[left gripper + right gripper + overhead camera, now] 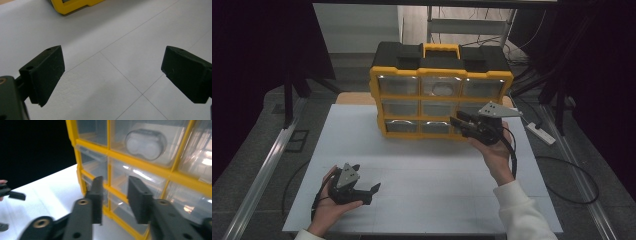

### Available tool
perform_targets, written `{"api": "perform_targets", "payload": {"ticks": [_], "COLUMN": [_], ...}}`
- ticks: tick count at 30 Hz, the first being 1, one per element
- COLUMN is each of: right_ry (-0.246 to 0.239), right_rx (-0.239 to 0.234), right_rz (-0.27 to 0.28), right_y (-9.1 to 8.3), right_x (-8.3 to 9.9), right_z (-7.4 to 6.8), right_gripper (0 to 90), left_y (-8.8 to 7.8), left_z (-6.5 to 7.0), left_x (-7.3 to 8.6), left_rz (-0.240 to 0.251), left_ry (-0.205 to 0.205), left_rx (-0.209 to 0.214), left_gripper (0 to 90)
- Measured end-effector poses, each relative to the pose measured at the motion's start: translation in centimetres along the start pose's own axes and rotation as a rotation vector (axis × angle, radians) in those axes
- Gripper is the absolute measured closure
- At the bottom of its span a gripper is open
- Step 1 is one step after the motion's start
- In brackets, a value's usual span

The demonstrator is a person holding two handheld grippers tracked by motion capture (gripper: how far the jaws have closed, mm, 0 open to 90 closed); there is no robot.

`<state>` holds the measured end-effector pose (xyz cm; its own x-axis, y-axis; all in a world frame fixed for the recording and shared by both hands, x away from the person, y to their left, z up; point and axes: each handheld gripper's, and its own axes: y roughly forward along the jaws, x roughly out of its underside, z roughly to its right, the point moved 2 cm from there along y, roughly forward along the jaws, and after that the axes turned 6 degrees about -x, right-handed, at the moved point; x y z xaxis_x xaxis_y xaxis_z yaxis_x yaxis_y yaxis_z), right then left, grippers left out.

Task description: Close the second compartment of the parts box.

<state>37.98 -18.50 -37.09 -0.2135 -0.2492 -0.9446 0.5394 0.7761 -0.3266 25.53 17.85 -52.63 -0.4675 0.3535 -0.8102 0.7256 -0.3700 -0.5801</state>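
Right gripper view: right gripper (pixel 115 195) part-open, empty, near organizer (pixel 140 167).

The yellow-and-black organiser box (pixel 441 90) stands upright at the far middle of the white surface (pixel 422 175), upper centre of the high view. Black lid, yellow carry handle (pixel 441 48) on top. Its front faces us: a yellow grid of clear plastic drawers (pixel 399 106), three across, three rows, all pushed in. The top-middle drawer (pixel 147 143) holds a small rounded clear case (pixel 145 143).
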Motion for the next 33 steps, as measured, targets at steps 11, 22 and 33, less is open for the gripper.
{"api": "perform_targets", "payload": {"ticks": [11,22,33], "right_ry": [0.033,0.066,0.079], "right_rx": [-0.009,-0.01,0.01], "right_rz": [-0.048,-0.085,-0.144], "right_y": [-0.9,-2.5,-5.2], "right_x": [3.0,6.8,10.9], "right_z": [-0.9,-1.1,-1.2], "right_gripper": [28.9,25.5,25.1], "left_y": [0.1,0.1,0.1], "left_z": [0.0,0.0,0.0], "left_x": [0.0,0.0,-0.1], "left_rz": [0.004,0.0,0.001], "left_ry": [0.0,0.0,-0.002], "left_rx": [0.002,0.002,0.003], "left_gripper": [5.6,5.6,5.6]}}
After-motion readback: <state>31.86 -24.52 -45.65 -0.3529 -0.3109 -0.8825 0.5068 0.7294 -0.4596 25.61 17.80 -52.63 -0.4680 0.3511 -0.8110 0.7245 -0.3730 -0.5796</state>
